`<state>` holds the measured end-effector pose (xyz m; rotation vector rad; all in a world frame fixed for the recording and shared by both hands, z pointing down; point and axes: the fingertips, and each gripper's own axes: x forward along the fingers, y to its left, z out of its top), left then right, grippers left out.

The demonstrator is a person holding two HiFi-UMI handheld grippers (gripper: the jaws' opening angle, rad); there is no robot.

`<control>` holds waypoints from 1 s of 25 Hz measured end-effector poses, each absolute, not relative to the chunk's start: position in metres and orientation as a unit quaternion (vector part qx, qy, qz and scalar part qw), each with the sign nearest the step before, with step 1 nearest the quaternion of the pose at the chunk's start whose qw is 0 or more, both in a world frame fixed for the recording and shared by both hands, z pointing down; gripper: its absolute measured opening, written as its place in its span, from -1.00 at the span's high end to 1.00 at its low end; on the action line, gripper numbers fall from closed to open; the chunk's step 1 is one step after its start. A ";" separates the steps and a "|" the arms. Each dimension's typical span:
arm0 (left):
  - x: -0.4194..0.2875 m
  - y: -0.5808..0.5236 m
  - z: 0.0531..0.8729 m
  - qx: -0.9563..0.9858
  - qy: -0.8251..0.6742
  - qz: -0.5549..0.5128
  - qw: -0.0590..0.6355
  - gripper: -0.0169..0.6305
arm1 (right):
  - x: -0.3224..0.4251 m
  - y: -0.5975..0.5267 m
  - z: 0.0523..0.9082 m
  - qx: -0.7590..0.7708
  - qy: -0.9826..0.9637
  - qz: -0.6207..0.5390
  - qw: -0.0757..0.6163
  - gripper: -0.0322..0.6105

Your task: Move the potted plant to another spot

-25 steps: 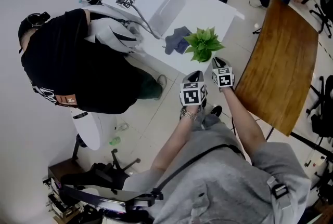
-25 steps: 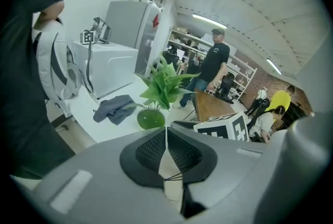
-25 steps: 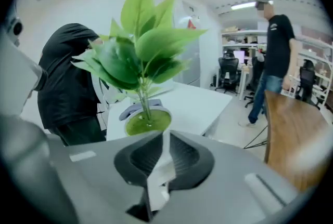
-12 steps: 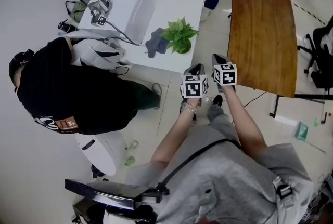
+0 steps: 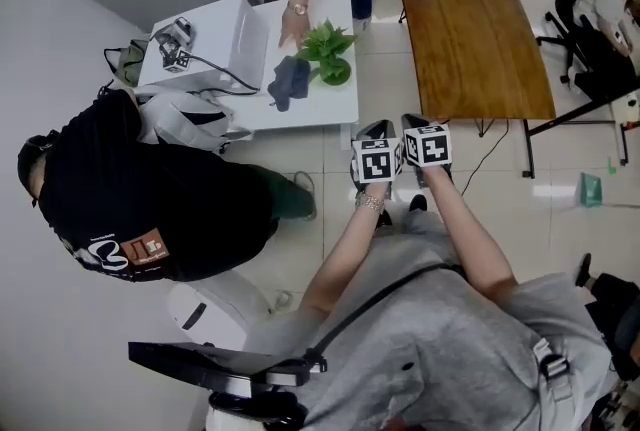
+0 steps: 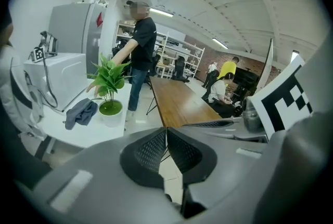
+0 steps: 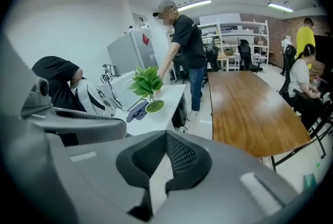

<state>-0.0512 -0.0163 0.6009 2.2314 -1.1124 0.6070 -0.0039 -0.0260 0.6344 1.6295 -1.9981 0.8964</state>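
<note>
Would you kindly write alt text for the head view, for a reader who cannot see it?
A potted plant stands on a white table beside a dark cloth, while a standing person's hand reaches toward it. Nearer the camera, the left gripper and right gripper hover over the floor, both shut and empty, next to a long wooden table.

We wear a grey short-sleeved T-shirt [image 5: 470, 359], a black strap [image 5: 380, 309] across it, a metal bracelet [image 5: 369, 202]; our grey left gripper [image 5: 375, 128] and right gripper [image 5: 411, 122] bear black-and-white marker cubes [image 5: 377, 160].
</note>
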 end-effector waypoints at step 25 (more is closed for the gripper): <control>0.002 -0.006 0.568 0.851 -0.404 0.221 0.251 0.90 | 0.038 -0.004 0.593 0.583 -0.724 0.311 0.195 0.90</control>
